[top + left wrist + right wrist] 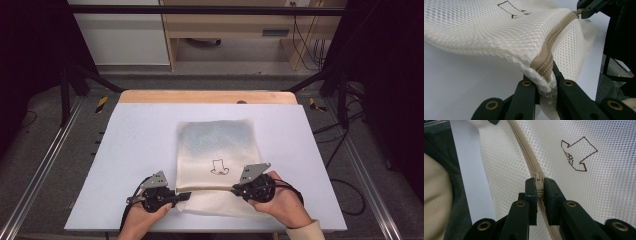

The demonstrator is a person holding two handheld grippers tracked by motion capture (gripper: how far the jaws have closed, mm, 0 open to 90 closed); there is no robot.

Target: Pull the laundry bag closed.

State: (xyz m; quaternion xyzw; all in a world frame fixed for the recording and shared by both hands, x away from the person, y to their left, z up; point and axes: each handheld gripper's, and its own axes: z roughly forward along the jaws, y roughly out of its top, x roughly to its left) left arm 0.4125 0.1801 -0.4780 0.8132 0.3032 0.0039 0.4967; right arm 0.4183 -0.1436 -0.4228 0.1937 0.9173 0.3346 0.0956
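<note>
A white mesh laundry bag point(215, 145) with a brown outline drawing point(219, 167) lies flat on the table's white mat point(135, 145). A beige zipper point(212, 189) runs across its near end. My left gripper point(186, 195) is shut on the bag's left edge, where the zipper ends point(545, 70). At the zipper's right end, my right gripper point(235, 189) is shut on the zipper pull point(538, 182). In the left gripper view the other gripper point(589, 8) holds the far end of the zipper, and the zipper line point(529, 157) looks closed.
A wooden strip point(207, 96) borders the mat's far edge. Black frame posts point(67, 90) and cables point(345, 150) stand at both sides of the table. A wooden desk point(235, 30) stands behind. The mat's left half is bare.
</note>
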